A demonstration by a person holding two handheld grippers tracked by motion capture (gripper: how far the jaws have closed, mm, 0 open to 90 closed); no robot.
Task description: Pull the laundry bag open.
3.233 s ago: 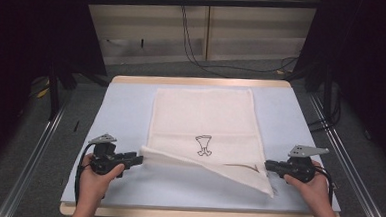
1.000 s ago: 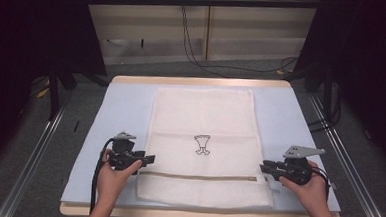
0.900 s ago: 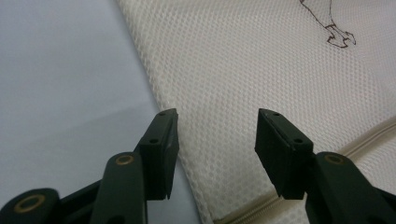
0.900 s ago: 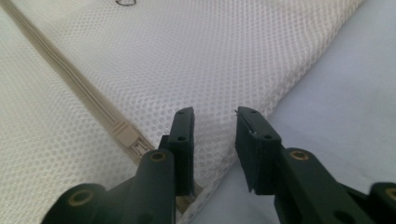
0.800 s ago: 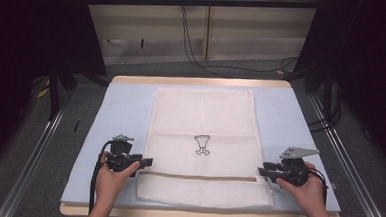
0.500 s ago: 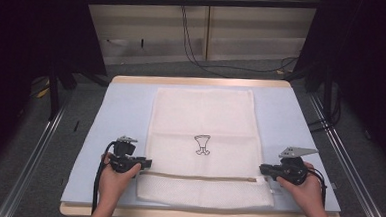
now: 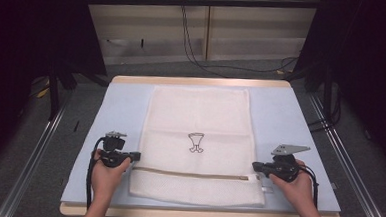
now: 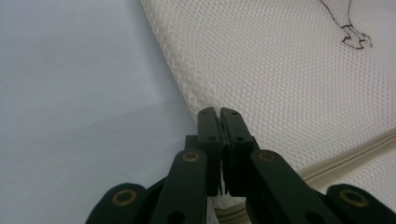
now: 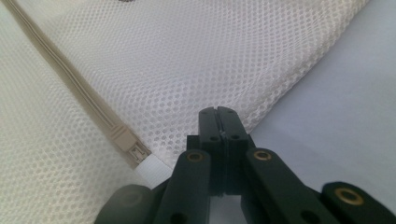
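Now both grippers, left (image 7: 134,156) and right (image 7: 256,166), are pinching the bag's (image 7: 199,119) side edges, its long axis running toward the table's far edge.

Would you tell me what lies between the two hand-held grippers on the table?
In the high view, the mesh laundry bag spans from the left hand-held gripper to the right hand-held gripper, its zipper running across.
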